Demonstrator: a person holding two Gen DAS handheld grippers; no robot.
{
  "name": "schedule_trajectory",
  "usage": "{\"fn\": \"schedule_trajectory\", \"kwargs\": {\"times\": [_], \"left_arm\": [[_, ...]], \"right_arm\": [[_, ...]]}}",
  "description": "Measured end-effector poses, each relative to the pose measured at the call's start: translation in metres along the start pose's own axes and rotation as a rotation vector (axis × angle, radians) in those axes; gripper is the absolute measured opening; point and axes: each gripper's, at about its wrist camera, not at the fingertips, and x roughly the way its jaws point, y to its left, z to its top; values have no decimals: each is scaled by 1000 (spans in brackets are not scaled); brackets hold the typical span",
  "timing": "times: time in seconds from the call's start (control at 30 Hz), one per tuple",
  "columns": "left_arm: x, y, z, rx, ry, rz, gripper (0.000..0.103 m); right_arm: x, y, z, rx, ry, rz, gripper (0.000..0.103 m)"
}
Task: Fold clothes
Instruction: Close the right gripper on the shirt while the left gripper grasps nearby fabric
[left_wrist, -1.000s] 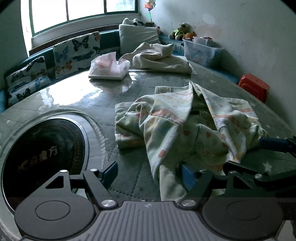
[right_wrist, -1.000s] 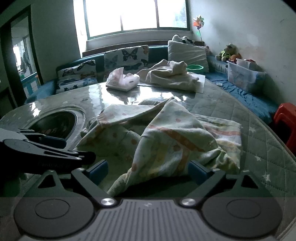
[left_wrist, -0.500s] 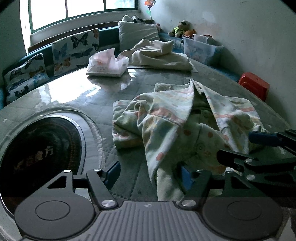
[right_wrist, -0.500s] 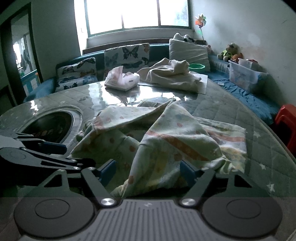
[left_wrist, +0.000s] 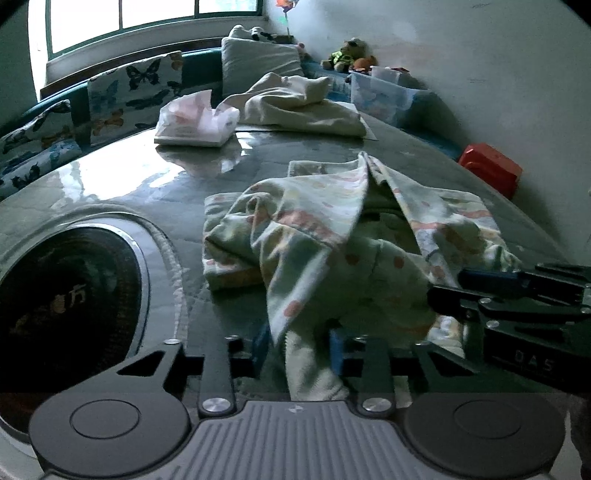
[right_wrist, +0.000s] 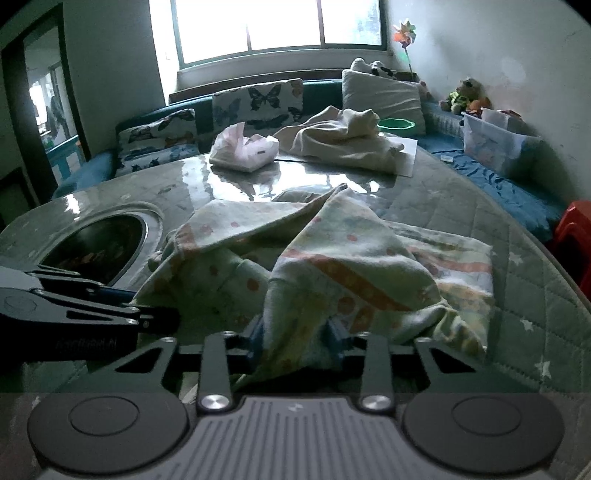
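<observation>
Pale spotted garment (left_wrist: 332, 258) crumpled at table (left_wrist: 110, 184) centre, near hems pinched.
Left gripper (left_wrist: 299, 345) and right gripper (right_wrist: 295, 332), both at 6 o'clock, just closing, each clamped on a fold of hem; cream cloth (right_wrist: 343, 140) heaped at 12 o'clock, beside tissue pack (right_wrist: 243, 149).

My left gripper (left_wrist: 298, 345) and right gripper (right_wrist: 295, 338) both tilt downward, side by side. Their jaws have just been closing, and each pair of pads now pinches a fold of the cloth (left_wrist: 332, 258).
</observation>
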Motion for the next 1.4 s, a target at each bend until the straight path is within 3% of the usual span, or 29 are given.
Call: {"fn": "schedule_trajectory", "kwargs": {"times": [0.43,0.73,0.83,1.07,1.4], "left_arm": [[-20,-1,-13,-9,5,-67,22],[-35,-1,-30,-17,19,-110,19],[-39,0,-36,-19,24,-122,18],[-50,0,-52,-10,38,-147,17],[-70,10,-76,-26,60,-184,17]], "right_arm": [[-21,3,-10,-58,4,60,17],[-33,4,-16,-91,23,67,16],[-38,3,-15,-90,17,74,18],[-41,2,1,-89,-24,65,37],[4,5,38,-111,-24,34,55]]}}
